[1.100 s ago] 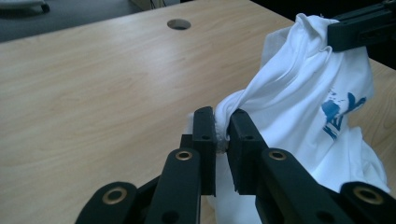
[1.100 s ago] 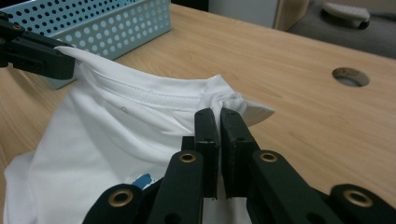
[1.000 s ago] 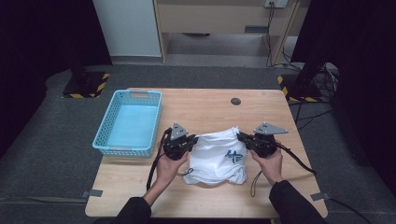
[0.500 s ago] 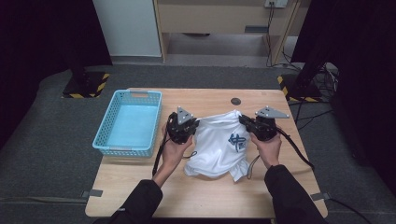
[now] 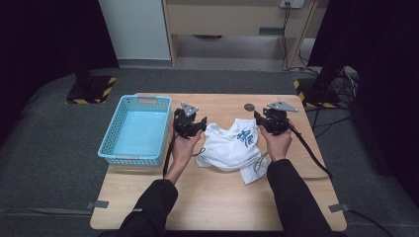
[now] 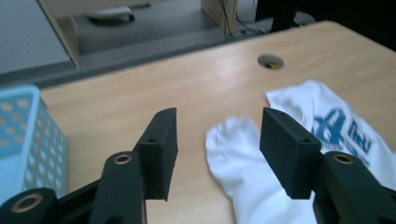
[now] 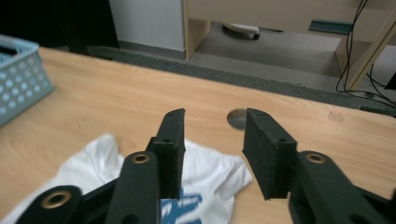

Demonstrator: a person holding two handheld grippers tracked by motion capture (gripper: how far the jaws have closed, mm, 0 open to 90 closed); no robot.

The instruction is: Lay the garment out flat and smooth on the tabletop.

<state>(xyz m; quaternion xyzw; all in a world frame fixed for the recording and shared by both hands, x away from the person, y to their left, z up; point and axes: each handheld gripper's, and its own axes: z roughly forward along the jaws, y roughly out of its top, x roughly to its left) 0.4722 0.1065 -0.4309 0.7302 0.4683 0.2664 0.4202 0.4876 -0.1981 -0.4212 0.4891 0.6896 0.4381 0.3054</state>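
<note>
A white T-shirt (image 5: 230, 148) with a blue print lies rumpled on the wooden table (image 5: 212, 197), collar end toward the far side. My left gripper (image 5: 193, 127) hovers at its far left corner. Its jaws have just been opening and stand open, with nothing between them in the left gripper view; a white sleeve (image 6: 243, 154) lies on the table below my left gripper (image 6: 217, 126). My right gripper (image 5: 267, 123) is at the shirt's far right corner. Its jaws have also just been opening and hold nothing, and my right gripper (image 7: 212, 126) stands above the shirt (image 7: 205, 175).
A light blue plastic basket (image 5: 134, 129) stands empty at the table's left, close to the left gripper. A round cable hole (image 5: 249, 106) sits near the far edge, just ahead of the right gripper. The person's dark sleeves reach in from the near edge.
Both hands carried the shirt's top corners away from the person and apart, stretching it out. Both grippers then opened and let go of the cloth.
</note>
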